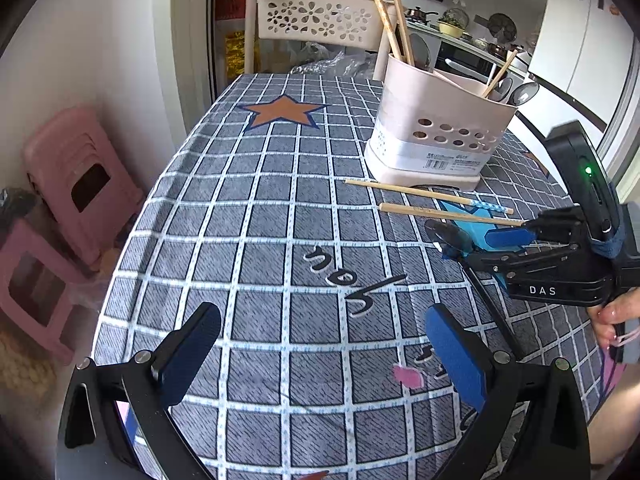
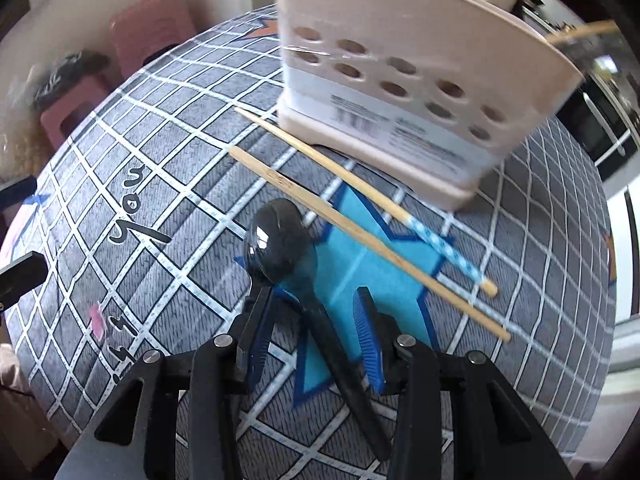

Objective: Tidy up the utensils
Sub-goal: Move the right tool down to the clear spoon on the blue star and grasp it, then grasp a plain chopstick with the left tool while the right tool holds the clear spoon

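On blue star patch, beside holder | right gripper half-closed, straddling black spoon handle, pads apparently not gripping | left gripper wide, empty | risk: off-centre handle pivots out as pads close.

A: So where's everything sitting on the table?

B: From the left wrist view, the utensil holder is up at 1 o'clock, with chopsticks and spoons standing in it. Two loose chopsticks lie just in front of its base.

A: And the spoon?

B: Just in front of those sticks, its handle running between the right gripper's fingers.
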Action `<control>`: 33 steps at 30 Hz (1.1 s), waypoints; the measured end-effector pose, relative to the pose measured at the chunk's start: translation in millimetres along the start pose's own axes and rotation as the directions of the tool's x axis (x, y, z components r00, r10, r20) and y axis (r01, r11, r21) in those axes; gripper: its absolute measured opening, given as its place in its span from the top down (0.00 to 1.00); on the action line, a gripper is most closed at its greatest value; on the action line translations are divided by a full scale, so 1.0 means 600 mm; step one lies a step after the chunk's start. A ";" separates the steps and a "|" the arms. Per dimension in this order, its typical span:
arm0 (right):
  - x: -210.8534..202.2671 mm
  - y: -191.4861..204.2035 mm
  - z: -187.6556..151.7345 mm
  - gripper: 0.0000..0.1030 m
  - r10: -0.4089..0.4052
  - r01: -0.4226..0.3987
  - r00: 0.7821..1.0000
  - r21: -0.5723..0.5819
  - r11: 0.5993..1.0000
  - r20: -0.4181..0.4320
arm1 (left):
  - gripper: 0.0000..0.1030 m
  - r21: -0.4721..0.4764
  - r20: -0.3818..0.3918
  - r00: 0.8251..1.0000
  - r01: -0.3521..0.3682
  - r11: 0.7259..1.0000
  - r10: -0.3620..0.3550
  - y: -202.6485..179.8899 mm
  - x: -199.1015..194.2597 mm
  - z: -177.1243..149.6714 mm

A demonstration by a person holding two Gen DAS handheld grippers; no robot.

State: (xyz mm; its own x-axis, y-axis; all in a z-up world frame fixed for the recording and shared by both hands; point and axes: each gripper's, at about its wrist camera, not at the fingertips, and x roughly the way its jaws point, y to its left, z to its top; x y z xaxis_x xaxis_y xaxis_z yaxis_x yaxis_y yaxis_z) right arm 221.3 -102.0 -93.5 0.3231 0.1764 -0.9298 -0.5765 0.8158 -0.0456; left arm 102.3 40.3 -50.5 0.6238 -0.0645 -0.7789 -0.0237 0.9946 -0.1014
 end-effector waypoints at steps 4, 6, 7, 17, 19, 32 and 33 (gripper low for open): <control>0.007 0.006 0.009 0.85 0.027 -0.027 1.000 0.001 1.000 -0.015 | 0.00 0.061 0.003 1.000 0.021 0.998 -0.021 -0.009 0.012 0.021; 0.007 0.008 0.007 0.88 0.043 -0.043 0.999 0.031 0.999 -0.002 | 0.00 0.108 -0.002 0.999 0.043 0.993 -0.043 -0.019 0.020 0.032; 0.005 0.006 0.003 0.88 0.040 -0.040 0.999 0.051 0.998 0.007 | 0.00 0.146 -0.002 0.998 0.062 0.987 -0.063 -0.028 0.024 0.040; -0.076 -0.062 -0.114 0.88 0.104 -0.164 0.977 0.338 0.927 0.189 | 0.00 0.515 -0.085 0.978 0.206 0.832 -0.190 -0.156 0.108 0.100; -0.087 -0.069 -0.135 0.88 0.112 -0.186 0.971 0.368 0.911 0.214 | 0.00 0.539 -0.107 0.975 0.223 0.812 -0.196 -0.171 0.129 0.107; -0.109 -0.098 -0.188 0.88 0.184 -0.347 0.917 0.481 0.805 0.353 | 0.23 0.580 -0.200 0.960 0.276 0.767 -0.195 -0.187 0.186 0.116; -0.108 -0.097 -0.188 0.88 0.188 -0.353 0.915 0.482 0.802 0.357 | 0.38 0.589 -0.187 0.965 0.259 0.765 -0.182 -0.188 0.183 0.115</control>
State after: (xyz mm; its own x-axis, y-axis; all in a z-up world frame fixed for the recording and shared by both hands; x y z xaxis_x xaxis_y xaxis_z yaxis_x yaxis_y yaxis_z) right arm 149.1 -223.4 -71.7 0.4551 0.5115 -0.7288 -0.2142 0.8574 0.4680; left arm 227.4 -73.1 -81.8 0.4602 -0.2586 -0.8493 0.6036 0.7927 0.0857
